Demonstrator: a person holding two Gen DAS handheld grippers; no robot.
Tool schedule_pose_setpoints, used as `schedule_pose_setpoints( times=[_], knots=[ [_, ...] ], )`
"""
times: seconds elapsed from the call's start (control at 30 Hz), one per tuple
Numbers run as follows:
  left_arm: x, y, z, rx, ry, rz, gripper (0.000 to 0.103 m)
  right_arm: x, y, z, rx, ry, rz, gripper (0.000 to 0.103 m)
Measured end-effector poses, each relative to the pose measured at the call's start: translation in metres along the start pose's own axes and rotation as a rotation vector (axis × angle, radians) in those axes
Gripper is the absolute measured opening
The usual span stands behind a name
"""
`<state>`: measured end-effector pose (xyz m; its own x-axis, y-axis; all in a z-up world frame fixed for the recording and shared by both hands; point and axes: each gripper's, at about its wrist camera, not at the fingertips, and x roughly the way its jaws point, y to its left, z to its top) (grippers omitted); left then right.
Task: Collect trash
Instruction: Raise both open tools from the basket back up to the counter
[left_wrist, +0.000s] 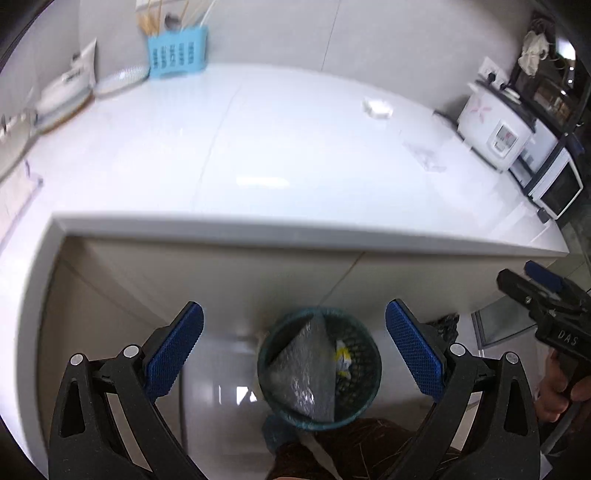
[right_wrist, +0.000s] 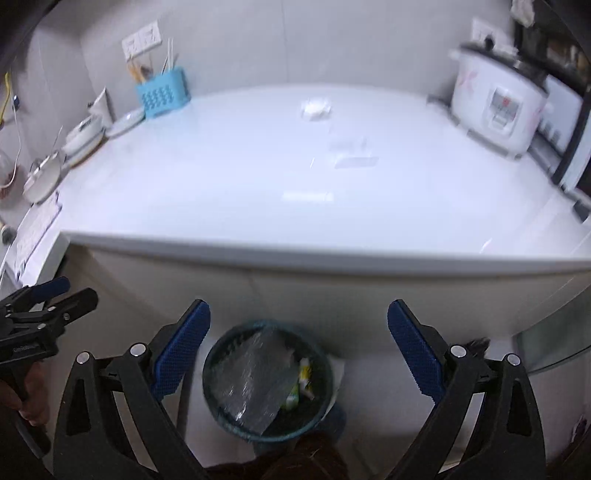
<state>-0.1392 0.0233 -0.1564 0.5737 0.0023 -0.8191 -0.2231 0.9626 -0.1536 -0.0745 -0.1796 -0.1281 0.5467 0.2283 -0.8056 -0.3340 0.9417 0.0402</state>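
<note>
A: The left gripper (left_wrist: 294, 345)?
B: Black frame; blue cross-hatched pads (left_wrist: 176, 350); silver rivets at seven and five o'clock.
A: The right gripper (right_wrist: 299, 345)?
B: Identical; pistol handle lettered white.

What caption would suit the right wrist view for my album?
Open right gripper above a bin holding bubble wrap; white scraps remain on the counter.

Both views are bright and cool-toned, with soft overhead glare patches on the glossy white tabletop (left_wrist: 258, 147). Motion blur softens everything, worst near the rice cooker (right_wrist: 495, 107). Fisheye bending curves the edges, and the corners vignette to black.
</note>
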Motion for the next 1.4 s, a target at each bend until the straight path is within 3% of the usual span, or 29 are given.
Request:
schedule_pose_setpoints(
  times=[0.4, 0.67, 1.1, 1.4],
  knots=[
    [-0.062, -0.033, 0.095, 0.092, -0.162, -0.010, 0.097, -0.069, -0.015, 0.089, 0.007, -0.155, -0.028, 0.093],
    [-0.065, -0.051, 0.146, 0.113, -0.170, -0.023, 0.097, -0.067, -0.022, 0.136, 0.005, -0.142, -0.028, 0.093],
    [0.015, -0.064, 0.190, 0.080, -0.077, 0.023, 0.097, 0.042, -0.065, 0.175, 0.004, 0.010, -0.042, 0.093],
    [0.071, -0.069, 0.217, 0.068, -0.017, 0.060, 0.097, 0.153, -0.076, 0.192, -0.017, 0.198, -0.002, 0.085]
  ],
)
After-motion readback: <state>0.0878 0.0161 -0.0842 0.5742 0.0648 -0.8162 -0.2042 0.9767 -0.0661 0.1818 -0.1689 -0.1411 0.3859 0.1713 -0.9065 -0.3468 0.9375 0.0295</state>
